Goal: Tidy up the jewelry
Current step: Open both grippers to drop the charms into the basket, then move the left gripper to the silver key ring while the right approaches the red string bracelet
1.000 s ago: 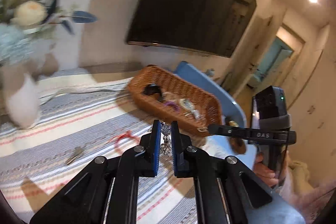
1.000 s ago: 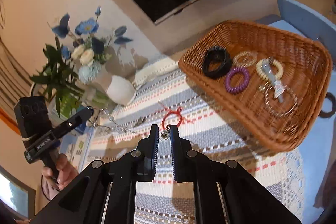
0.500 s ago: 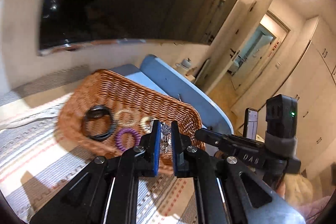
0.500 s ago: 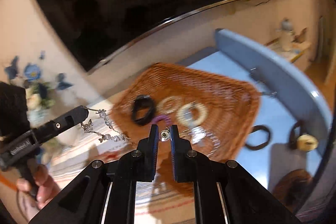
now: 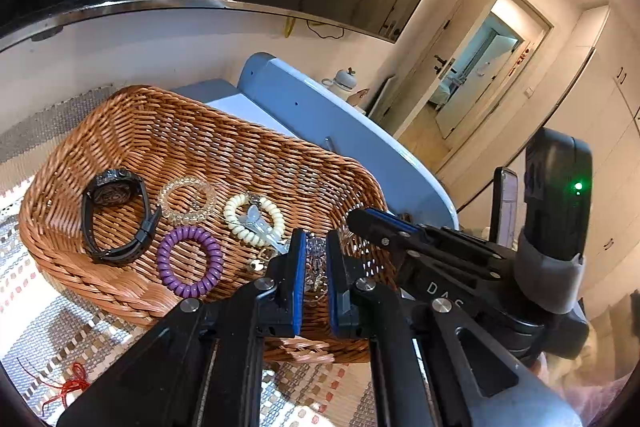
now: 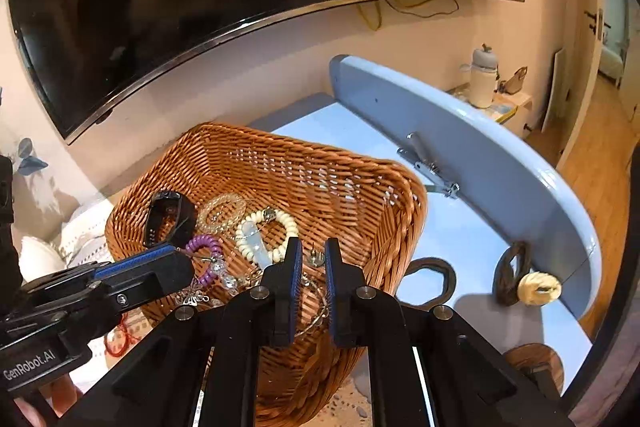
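A wicker basket [image 5: 100, 279] holds a black watch [image 5: 116, 183], a clear bead bracelet [image 5: 186, 201], a cream coil band [image 5: 240, 223] and a purple coil band [image 5: 188, 263]. My left gripper [image 5: 316, 251] hangs over the basket's near right part, shut on a crystal bead chain [image 5: 314, 255]. In the right wrist view the chain [image 6: 218, 273] dangles from the left gripper [image 6: 180, 259] into the basket [image 6: 400, 227]. My right gripper [image 6: 312, 255] is above the basket's near side, shut on a small silver stud earring [image 6: 316, 259]. It sits just right of the left one.
The basket stands half on a striped cloth [image 5: 48, 327], half on a blue table [image 6: 460, 227] with a raised flap [image 6: 480, 155]. A red string [image 5: 68, 387] lies on the cloth. A dark band [image 6: 436, 275] and a brown hair tie with a cream ornament [image 6: 536, 287] lie on the table.
Both grippers have swung from over the striped cloth and red string to above the basket, each still carrying its piece. The flower vase has left both views.
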Demonstrator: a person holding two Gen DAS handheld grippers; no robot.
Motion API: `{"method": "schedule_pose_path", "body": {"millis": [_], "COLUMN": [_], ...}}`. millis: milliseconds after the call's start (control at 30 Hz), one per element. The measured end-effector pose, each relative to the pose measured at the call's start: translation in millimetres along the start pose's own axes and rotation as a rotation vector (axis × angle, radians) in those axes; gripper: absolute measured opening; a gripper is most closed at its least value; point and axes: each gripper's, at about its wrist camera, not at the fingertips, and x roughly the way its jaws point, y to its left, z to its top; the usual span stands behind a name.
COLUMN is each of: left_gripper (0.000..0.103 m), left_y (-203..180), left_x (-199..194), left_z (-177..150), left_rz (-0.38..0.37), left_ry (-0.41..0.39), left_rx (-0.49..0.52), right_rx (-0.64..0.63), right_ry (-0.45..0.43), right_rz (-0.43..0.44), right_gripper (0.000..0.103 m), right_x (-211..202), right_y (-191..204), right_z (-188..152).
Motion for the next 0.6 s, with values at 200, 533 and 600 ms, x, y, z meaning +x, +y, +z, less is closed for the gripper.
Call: {"method": "schedule_pose_path", "body": {"millis": [200,533,600], "left_gripper": [0.057,0.059,0.059], "left_y": [3,42,57], "left_x": [-22,-134,-166], "left_z": [-3,-57,-81], "left_rz": [0.047,0.156,0.212], "left_ry": [-0.022,-0.155,-0.187], "left_rx": [-0.002,-0.067,-0.106], "right_rx": [0.001,-0.083,-0.118], "right_ry": [0.010,-0.001,0.006], "right_rz": [0.034,0.096,0.137], "right_gripper": [0.025,0.027,0.027], "right_x": [-5,-36,-42], "right_y": [3,38,56], "right_z": [-1,-18,-28]}}
